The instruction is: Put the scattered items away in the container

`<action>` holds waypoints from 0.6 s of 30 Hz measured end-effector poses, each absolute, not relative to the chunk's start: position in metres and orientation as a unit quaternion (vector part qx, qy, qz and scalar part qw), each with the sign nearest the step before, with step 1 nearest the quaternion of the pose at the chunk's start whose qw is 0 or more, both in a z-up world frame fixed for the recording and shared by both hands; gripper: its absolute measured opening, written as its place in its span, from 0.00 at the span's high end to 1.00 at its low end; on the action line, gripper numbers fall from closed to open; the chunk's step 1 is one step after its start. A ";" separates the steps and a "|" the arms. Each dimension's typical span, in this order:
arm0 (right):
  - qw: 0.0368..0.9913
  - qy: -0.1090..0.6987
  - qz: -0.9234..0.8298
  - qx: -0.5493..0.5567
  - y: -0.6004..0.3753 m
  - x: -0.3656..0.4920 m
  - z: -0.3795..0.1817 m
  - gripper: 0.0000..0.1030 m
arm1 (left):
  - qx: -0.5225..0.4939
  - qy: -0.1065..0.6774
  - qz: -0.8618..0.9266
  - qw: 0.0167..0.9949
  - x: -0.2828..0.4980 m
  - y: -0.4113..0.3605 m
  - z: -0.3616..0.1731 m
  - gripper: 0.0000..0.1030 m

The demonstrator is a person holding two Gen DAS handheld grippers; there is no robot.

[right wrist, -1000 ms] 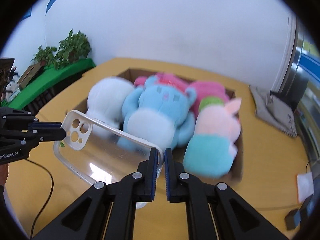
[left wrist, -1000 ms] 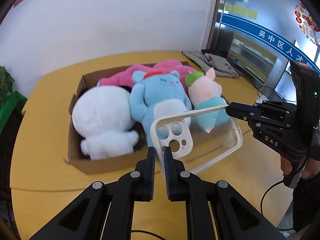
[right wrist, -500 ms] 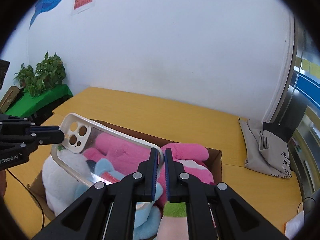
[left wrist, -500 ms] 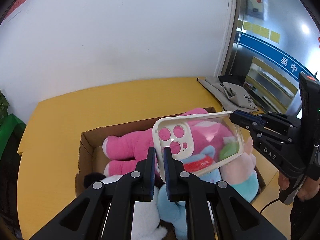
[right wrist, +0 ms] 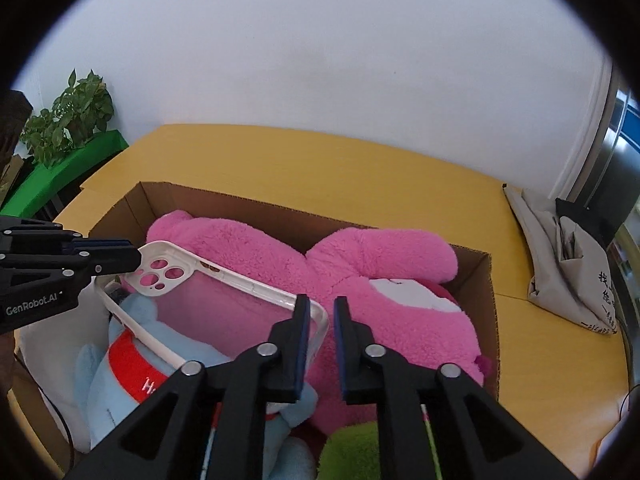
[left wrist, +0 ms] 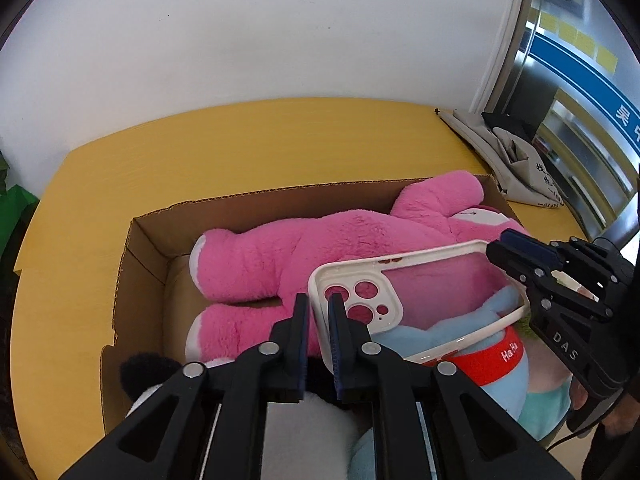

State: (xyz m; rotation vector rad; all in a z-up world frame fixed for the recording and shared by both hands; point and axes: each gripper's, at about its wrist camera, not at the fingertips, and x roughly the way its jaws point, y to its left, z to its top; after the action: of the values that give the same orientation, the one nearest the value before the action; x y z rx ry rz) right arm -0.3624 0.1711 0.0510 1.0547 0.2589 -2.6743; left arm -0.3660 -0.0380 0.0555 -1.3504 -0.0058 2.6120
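A clear phone case with a white rim (left wrist: 420, 300) hangs over the cardboard box (left wrist: 140, 264), above the pink plush bear (left wrist: 304, 248) and the blue plush (left wrist: 480, 364). My left gripper (left wrist: 319, 320) pinches the case's camera-hole corner. My right gripper (right wrist: 319, 322) stands at the opposite corner of the case (right wrist: 224, 292); its jaws have parted and the rim lies against the left finger only. The right gripper also shows in the left wrist view (left wrist: 516, 252). The box (right wrist: 490, 320), pink bear (right wrist: 360, 280) and blue plush (right wrist: 132, 364) fill the right wrist view.
A white plush (left wrist: 304, 432) lies in the near part of the box, a green-topped plush (right wrist: 352, 452) at the bottom. A grey folded bag (right wrist: 568, 264) lies on the yellow table (left wrist: 240, 148) at right. Potted plants (right wrist: 68, 116) stand at far left.
Both grippers have carried the case forward and down over the box, close above the plush toys. The right gripper's jaws have opened a little off the case corner.
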 end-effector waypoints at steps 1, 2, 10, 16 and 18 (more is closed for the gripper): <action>0.125 0.087 -0.924 0.350 0.174 -0.355 0.057 0.55 | -0.450 -0.001 0.888 0.095 -0.358 -0.041 0.062 0.80; 0.125 0.082 -0.931 0.334 0.178 -0.343 0.064 0.35 | -0.444 0.000 0.892 0.090 -0.350 -0.043 0.068 0.68; 0.124 0.013 -0.946 0.301 0.209 -0.229 0.091 0.24 | -0.357 -0.018 0.933 0.028 -0.223 -0.062 0.113 0.00; 0.079 0.026 -0.950 0.302 0.220 -0.148 0.082 0.24 | -0.333 0.005 0.942 0.029 -0.124 -0.045 0.117 0.00; 0.076 0.027 -0.949 0.304 0.222 -0.127 0.082 0.24 | -0.327 0.005 0.945 0.028 -0.098 -0.040 0.116 0.00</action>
State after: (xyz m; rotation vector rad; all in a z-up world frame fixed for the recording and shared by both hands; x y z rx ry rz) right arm -0.1275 0.2221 0.0820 0.9124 0.0800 -2.8450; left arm -0.0984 -0.0399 0.1165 -1.0088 0.0168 2.9160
